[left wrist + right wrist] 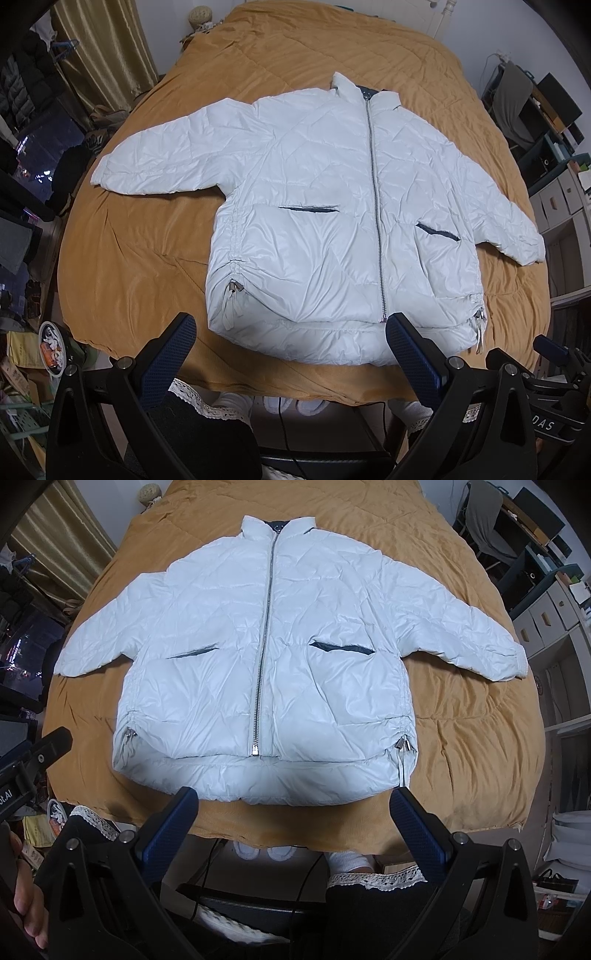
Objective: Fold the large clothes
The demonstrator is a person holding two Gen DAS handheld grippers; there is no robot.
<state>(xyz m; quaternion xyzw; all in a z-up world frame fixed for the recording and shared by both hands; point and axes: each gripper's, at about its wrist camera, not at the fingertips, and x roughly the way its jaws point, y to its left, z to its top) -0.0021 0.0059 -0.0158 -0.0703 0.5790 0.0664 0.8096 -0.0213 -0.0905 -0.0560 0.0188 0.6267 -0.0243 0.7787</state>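
A white quilted puffer jacket (317, 221) (273, 657) lies flat and face up on the bed, zipped, with both sleeves spread out sideways and its hem toward me. My left gripper (291, 336) hovers open just short of the hem, nothing between its blue-padded fingers. My right gripper (293, 810) is likewise open above the bed's near edge, just below the hem's middle. Part of the right gripper (554, 391) shows at the lower right of the left wrist view; the left gripper's body (33, 764) shows at the left of the right wrist view.
The mustard-yellow quilt (140, 258) (472, 738) covers the bed around the jacket. Shelves and storage boxes (554, 177) stand on the right, gold curtains (103, 48) and cluttered floor on the left. A person's legs, socks and shoes (266, 851) are below the bed edge.
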